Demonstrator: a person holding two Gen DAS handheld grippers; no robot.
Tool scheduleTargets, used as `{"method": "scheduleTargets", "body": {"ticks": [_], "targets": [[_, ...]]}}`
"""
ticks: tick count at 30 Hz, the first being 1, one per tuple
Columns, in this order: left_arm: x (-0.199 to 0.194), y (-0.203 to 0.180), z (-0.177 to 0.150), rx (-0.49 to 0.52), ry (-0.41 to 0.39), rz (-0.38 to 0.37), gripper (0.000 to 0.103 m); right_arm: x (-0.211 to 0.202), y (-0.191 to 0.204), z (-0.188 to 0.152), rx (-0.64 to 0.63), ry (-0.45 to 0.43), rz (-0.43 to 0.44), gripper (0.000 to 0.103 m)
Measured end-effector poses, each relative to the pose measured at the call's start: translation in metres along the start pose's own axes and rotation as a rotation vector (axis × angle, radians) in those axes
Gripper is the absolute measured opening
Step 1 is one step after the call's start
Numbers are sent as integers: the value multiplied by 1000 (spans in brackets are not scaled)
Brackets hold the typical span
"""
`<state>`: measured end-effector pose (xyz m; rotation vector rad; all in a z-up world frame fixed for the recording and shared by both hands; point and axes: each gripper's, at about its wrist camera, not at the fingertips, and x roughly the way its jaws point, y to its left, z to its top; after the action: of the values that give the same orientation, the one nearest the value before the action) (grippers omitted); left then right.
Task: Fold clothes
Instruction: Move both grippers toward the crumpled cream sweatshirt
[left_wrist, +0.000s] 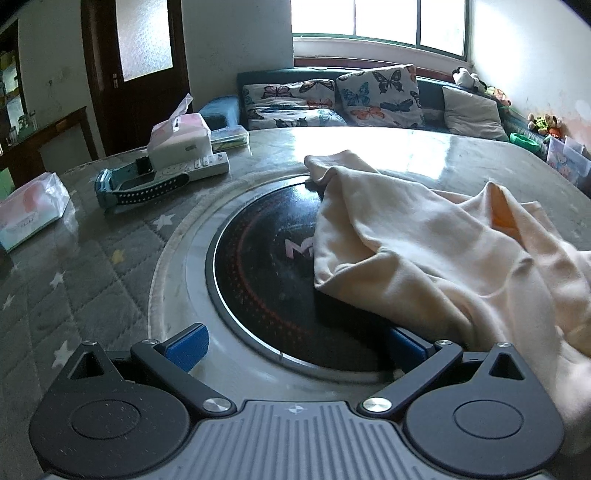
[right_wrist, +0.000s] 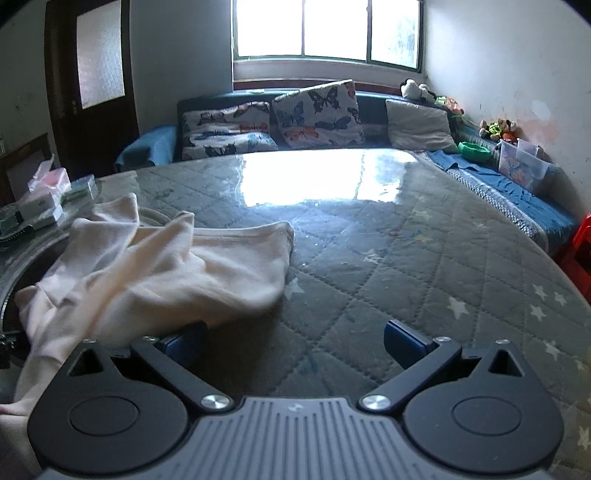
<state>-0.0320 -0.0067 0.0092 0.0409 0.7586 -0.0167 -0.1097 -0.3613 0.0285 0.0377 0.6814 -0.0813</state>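
A cream garment (left_wrist: 436, 251) lies crumpled on the table, partly over the round black hob (left_wrist: 266, 273). In the right wrist view the same cream garment (right_wrist: 177, 269) spreads to the left of centre. My left gripper (left_wrist: 295, 350) is open; its right blue pad sits at the cloth's near edge, and nothing is between the fingers. My right gripper (right_wrist: 291, 347) is open too. Its left pad (right_wrist: 181, 345) is partly under the cloth's near hem, and its right pad (right_wrist: 402, 341) stands over the bare quilted cover.
Two tissue packs (left_wrist: 181, 133) (left_wrist: 29, 210), a white power strip (left_wrist: 199, 168) and a blue strap (left_wrist: 140, 184) lie on the table's left. The grey quilted table cover (right_wrist: 424, 266) stretches right. A sofa with butterfly cushions (right_wrist: 317, 114) stands behind under the window.
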Motion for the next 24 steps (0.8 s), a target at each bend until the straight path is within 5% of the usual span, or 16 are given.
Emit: {"method": "scheduleTargets", "body": {"ticks": [24], "targets": [[-54,-23,-19,55,13,-47,103,-59,30,-20,-39,-34,148,93]]}}
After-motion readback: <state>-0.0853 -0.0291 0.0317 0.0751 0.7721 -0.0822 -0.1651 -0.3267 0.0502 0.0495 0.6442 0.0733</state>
